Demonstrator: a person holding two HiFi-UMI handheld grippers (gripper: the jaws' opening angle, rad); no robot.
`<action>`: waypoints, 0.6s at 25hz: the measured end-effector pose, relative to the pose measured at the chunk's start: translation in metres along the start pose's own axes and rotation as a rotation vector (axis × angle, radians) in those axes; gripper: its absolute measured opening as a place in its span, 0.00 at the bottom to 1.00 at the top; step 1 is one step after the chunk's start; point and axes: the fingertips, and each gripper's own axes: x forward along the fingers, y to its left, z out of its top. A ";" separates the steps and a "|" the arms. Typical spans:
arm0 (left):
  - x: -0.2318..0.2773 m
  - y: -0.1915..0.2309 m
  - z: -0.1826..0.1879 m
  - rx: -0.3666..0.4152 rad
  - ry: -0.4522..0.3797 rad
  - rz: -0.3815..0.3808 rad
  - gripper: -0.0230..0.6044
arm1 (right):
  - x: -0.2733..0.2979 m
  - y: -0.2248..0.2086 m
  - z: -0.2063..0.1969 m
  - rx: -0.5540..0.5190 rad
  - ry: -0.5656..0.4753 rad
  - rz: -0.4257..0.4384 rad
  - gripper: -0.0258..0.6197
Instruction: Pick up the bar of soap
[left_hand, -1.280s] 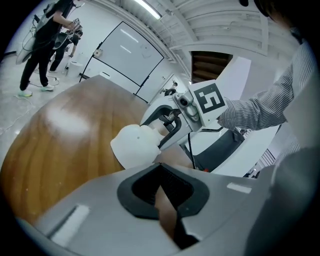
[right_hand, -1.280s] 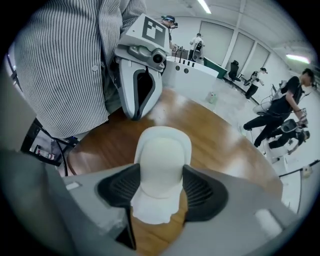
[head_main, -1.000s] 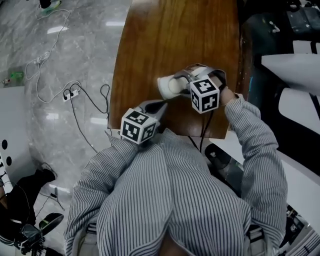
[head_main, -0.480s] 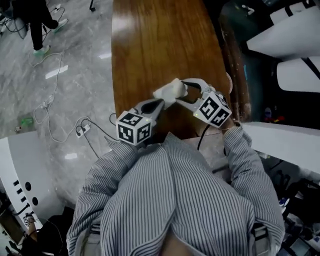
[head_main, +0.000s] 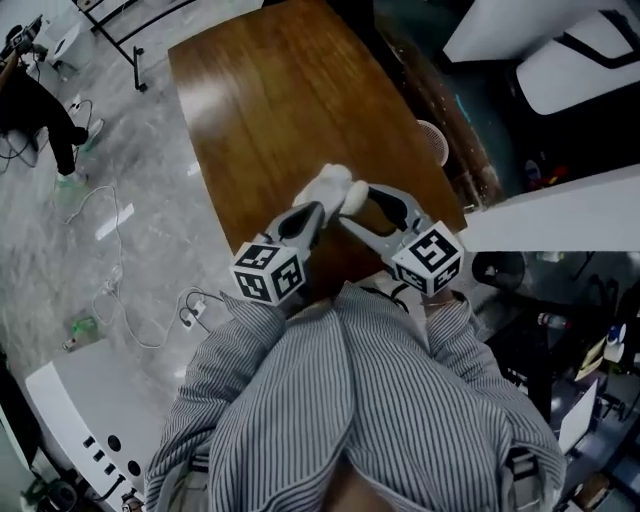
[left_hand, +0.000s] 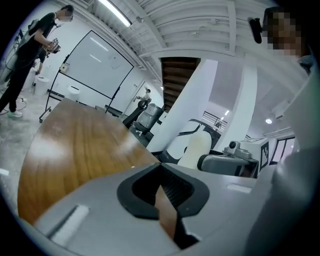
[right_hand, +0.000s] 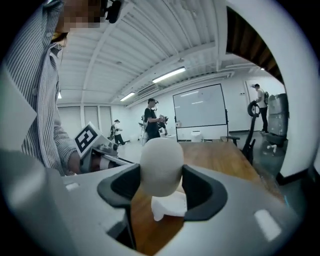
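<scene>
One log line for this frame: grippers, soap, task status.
right gripper: shut on soap | left gripper: shut, empty | soap: held above table | task: soap picked up

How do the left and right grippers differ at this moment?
The right gripper is clamped on the white bar of soap, while the left gripper holds nothing. The right gripper's jaws stand apart, with the soap between them, and the left gripper's jaws are closed together. Both grippers are gray and point out over the wooden table.
</scene>
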 end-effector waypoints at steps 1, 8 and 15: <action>0.001 -0.004 -0.002 0.001 0.005 -0.005 0.04 | -0.005 -0.001 -0.001 0.015 -0.016 -0.013 0.43; 0.003 -0.021 -0.015 -0.010 0.017 -0.010 0.04 | -0.032 -0.003 -0.008 0.252 -0.147 -0.037 0.43; 0.001 -0.024 -0.021 -0.025 0.014 0.012 0.04 | -0.036 -0.002 -0.015 0.350 -0.163 -0.049 0.43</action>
